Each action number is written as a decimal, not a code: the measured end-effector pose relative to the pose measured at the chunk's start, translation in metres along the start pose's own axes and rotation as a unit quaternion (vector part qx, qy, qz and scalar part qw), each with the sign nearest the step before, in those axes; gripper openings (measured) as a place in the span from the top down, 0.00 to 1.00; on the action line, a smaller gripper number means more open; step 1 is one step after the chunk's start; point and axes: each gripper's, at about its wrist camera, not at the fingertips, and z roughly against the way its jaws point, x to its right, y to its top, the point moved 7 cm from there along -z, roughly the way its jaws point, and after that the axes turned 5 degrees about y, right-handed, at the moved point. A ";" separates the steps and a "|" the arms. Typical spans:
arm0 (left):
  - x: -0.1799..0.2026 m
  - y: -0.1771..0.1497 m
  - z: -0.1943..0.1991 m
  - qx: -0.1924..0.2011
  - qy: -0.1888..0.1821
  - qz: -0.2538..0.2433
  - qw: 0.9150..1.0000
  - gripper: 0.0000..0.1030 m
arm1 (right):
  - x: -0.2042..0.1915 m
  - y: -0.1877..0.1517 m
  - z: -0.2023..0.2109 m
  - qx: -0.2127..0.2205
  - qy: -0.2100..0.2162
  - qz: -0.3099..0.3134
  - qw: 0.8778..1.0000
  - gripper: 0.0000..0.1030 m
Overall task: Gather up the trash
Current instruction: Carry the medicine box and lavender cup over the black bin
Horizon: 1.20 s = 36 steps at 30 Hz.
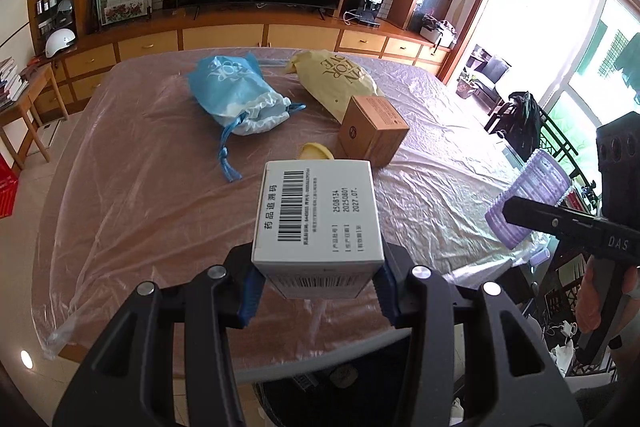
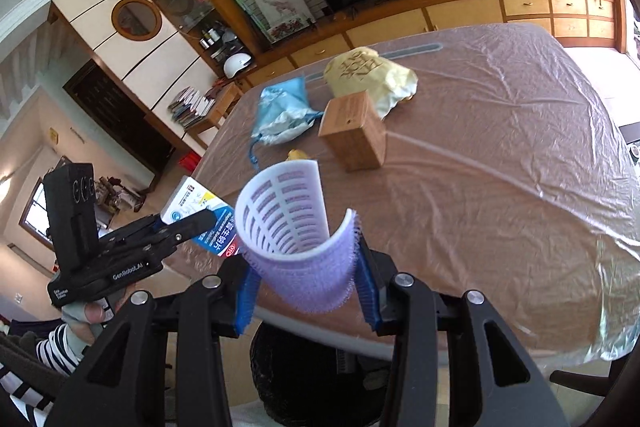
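My left gripper is shut on a white medicine box with a barcode, held above the table's near edge. The same box shows blue print in the right wrist view, with the left gripper around it. My right gripper is shut on a purple hair roller, split open and bent; the roller also appears at the right of the left wrist view. On the table lie a brown carton, a blue drawstring bag, a yellow bag and a small yellow scrap.
The table is wrapped in clear plastic film. A black-lined bin stands on the floor just below the near table edge. A TV cabinet runs along the far wall. A chair stands at the right.
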 end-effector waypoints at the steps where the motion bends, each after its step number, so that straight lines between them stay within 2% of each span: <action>1: 0.000 -0.003 0.003 -0.002 -0.004 -0.001 1.000 0.54 | -0.003 -0.004 0.000 -0.004 0.005 0.001 1.000 0.60; 16: 0.020 -0.063 0.040 -0.033 -0.041 -0.056 0.997 0.54 | -0.041 -0.061 0.003 -0.071 0.026 0.058 0.995 0.60; 29: 0.044 -0.105 0.032 -0.084 -0.050 -0.097 0.991 0.54 | -0.054 -0.097 -0.005 -0.116 0.027 0.090 0.989 0.60; 36: 0.049 -0.126 0.020 -0.111 -0.048 -0.118 0.986 0.54 | -0.051 -0.118 -0.016 -0.140 0.009 0.100 0.985 0.60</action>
